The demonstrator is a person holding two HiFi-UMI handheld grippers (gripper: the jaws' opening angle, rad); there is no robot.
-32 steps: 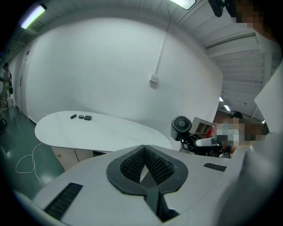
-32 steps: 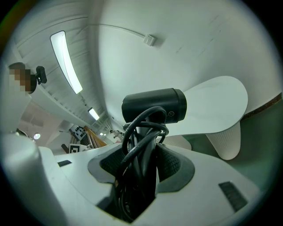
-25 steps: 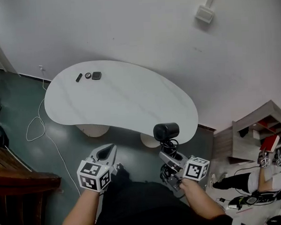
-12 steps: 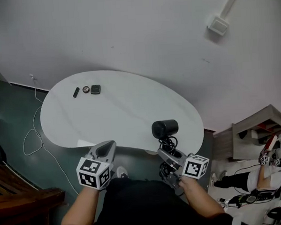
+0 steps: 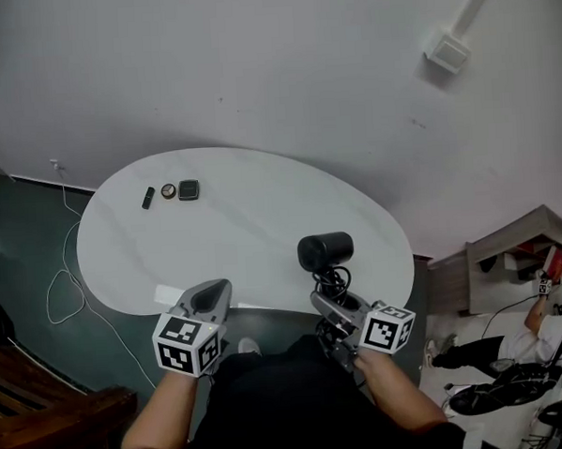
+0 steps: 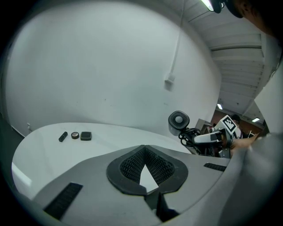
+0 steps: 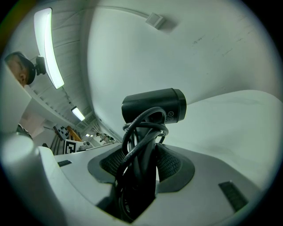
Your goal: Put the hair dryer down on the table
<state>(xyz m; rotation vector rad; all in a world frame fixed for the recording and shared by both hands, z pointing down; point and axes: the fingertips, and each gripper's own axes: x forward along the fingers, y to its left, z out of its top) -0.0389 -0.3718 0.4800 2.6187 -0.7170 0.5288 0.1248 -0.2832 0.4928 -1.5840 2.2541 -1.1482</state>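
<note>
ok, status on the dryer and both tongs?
Right tongs shut on hair dryer handle, cord wrapped. Dryer at table near edge, not down. Left tongs shut, empty. Small items far off, clear.

The hair dryer's [image 7: 154,106] handle is mostly buried under its coiled cord [image 7: 132,145] between the right tongs [image 7: 141,164]. Three small dark things [image 5: 168,191] at the worktop's [image 5: 253,220] far end are too small to name.
</note>
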